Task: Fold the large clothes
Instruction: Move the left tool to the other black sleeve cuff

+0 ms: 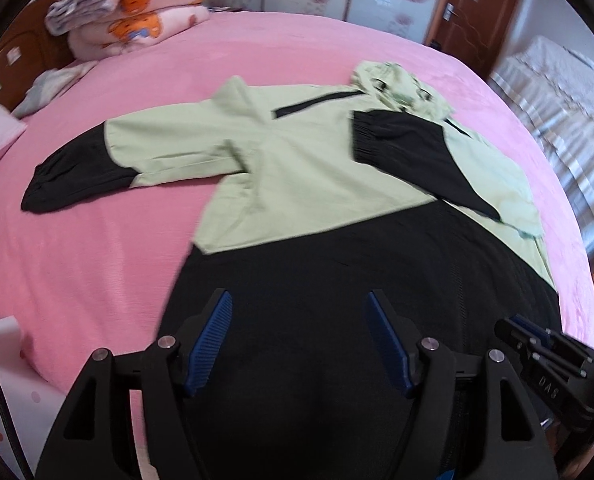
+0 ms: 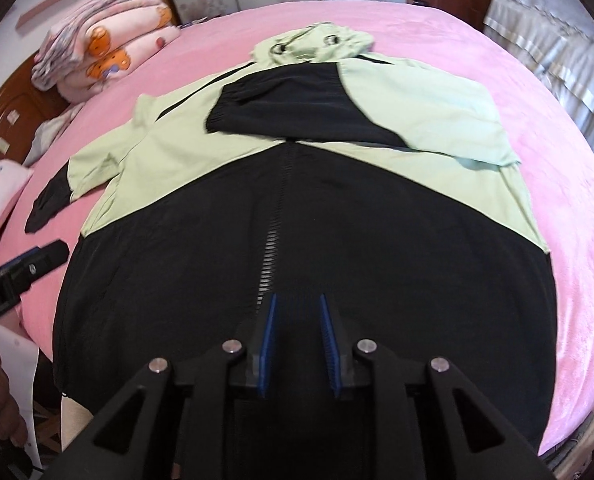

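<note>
On one pink bed (image 2: 497, 80): one jacket (image 2: 297, 208), two gaping tools.

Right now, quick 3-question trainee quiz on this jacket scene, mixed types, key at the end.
1. True or false: both sleeves of the jacket are folded across its chest.
2. Which gripper stands wider? A) left gripper B) right gripper C) equal
3. Fill in: the stacked blankets sit at the far ____ corner of the bed.

Key:
1. False. The right sleeve lies across the chest; the left sleeve is still spread out on the bed.
2. A. Neither holds cloth.
3. Left, by the headboard.
</note>
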Demonstrator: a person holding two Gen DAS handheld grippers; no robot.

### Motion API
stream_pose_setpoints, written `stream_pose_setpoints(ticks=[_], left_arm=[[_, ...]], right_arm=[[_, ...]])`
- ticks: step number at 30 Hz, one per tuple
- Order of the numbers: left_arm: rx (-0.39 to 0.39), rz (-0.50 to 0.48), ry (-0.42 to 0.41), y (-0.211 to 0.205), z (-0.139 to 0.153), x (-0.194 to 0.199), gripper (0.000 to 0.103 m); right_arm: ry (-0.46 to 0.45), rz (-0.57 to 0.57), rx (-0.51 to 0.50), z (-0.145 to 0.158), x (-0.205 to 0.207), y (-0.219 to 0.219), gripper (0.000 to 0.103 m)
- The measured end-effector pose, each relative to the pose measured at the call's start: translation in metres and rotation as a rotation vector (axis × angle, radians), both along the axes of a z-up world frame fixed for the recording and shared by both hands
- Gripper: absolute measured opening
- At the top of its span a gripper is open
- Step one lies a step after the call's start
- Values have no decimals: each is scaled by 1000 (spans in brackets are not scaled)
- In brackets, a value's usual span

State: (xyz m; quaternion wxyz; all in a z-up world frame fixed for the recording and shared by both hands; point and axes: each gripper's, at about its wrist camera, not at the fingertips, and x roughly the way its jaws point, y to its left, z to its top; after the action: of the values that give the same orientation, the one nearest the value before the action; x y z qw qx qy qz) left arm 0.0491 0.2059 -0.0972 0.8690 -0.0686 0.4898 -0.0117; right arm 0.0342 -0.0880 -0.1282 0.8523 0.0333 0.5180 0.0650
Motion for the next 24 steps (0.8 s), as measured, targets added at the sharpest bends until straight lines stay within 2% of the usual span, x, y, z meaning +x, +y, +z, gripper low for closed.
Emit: stream_pose_setpoints(ticks=[7, 17, 24], left_arm=[[-27, 97, 0, 59, -9, 12, 68], [-100, 241, 39, 143, -46, 46, 68], [-216, 446, 24, 225, -65, 76, 68]], right_arm=[[-6, 106, -40, -2, 17, 60, 22], [7, 256, -68, -17, 52, 146, 22], [-20, 327, -93, -21, 82, 188, 22]])
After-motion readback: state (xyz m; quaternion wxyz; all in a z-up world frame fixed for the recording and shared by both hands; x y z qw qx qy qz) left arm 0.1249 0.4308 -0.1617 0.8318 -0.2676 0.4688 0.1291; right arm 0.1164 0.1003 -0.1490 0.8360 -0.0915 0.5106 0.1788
